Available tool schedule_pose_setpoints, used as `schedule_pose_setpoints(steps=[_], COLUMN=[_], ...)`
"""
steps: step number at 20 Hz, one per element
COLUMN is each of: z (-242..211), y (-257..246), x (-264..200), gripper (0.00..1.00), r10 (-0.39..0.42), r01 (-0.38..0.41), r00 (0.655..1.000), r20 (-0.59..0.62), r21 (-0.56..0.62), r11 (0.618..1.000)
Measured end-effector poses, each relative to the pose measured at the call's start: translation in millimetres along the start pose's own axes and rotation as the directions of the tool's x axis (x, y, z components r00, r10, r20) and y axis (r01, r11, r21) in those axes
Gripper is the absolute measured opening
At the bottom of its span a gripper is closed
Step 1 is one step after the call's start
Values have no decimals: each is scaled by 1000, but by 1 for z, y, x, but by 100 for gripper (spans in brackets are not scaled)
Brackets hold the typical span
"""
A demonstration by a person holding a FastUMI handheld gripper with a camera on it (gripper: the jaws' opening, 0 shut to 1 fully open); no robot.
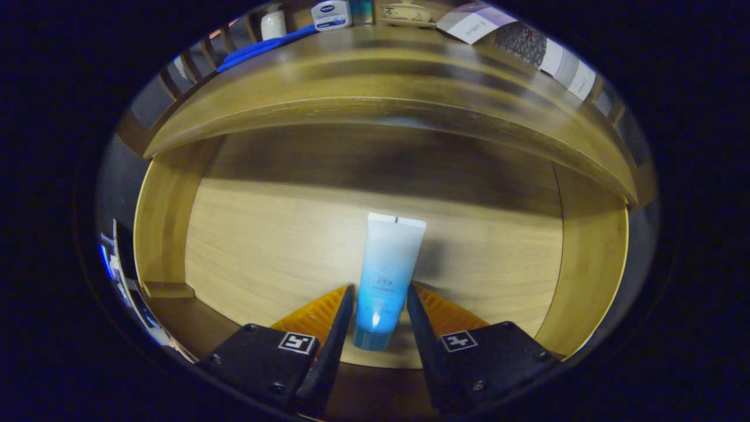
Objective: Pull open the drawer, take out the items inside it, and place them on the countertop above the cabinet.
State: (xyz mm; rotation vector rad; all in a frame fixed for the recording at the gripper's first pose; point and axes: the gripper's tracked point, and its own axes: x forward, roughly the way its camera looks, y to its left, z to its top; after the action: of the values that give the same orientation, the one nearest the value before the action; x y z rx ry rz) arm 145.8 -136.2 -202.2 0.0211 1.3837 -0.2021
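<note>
The drawer (pixel 164 234) stands pulled open below me, its pale wooden floor lit and its back in shadow under the countertop (pixel 375 70). A blue-and-white tube (pixel 389 258) sits between my fingers, its cap nearest me and its flat crimped end pointing toward the drawer's back. My gripper (pixel 381 288) is shut on the tube, with both fingers pressing its lower sides just above the cap. The tube throws a shadow on the drawer floor to its right.
On the countertop stand a white jar with a blue label (pixel 331 14), a small white bottle (pixel 273 24), a long blue object (pixel 263 47) and patterned boxes (pixel 527 41) at the right. The drawer's side walls (pixel 592 281) rise on both sides.
</note>
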Motion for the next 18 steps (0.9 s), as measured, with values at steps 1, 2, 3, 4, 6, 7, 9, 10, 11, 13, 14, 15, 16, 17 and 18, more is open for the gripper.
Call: schedule_pose_setpoints(steps=[1, 2, 3, 4, 6, 7, 9, 10, 11, 13, 14, 15, 16, 17, 18], z=[-1, 0, -1, -2, -5, -5, -4, -4, -5, -3, -2, -3, -2, -2, -1], y=[1, -1, -1, -1, -1, 0, 1, 3, 4, 4, 4, 4, 5, 6, 7], x=[3, 3, 4, 2, 0, -2, -13, -20, -25, -36, -42, -47, -53, -59, -65], gripper=[61, 58, 57, 54, 49, 47, 44, 44, 44, 44, 45, 45, 45, 45, 44], r10=[6, -1, 3, 5, 5, 4, -3, 1, 6, 13, 14, 15, 19, 22, 23], r01=[-6, 1, -3, -5, -5, -5, 3, 0, -5, -12, -13, -14, -17, -19, -18], r00=[1000, 1000, 1000, 1000, 1000, 1000, 998, 997, 996, 994, 992, 991, 990, 988, 987], r20=[-4, -1, 2, 5, 14, 26, 62, 76, 86, 109, 122, 133, 142, 152, 161], r21=[5, 0, 6, 6, 24, 21, -3, -7, -10, -9, -10, -12, -17, -22, -30], r11=[1000, 1000, 1000, 1000, 1000, 1000, 1000, 1000, 1000, 1000, 1000, 1000, 1000, 1000, 999])
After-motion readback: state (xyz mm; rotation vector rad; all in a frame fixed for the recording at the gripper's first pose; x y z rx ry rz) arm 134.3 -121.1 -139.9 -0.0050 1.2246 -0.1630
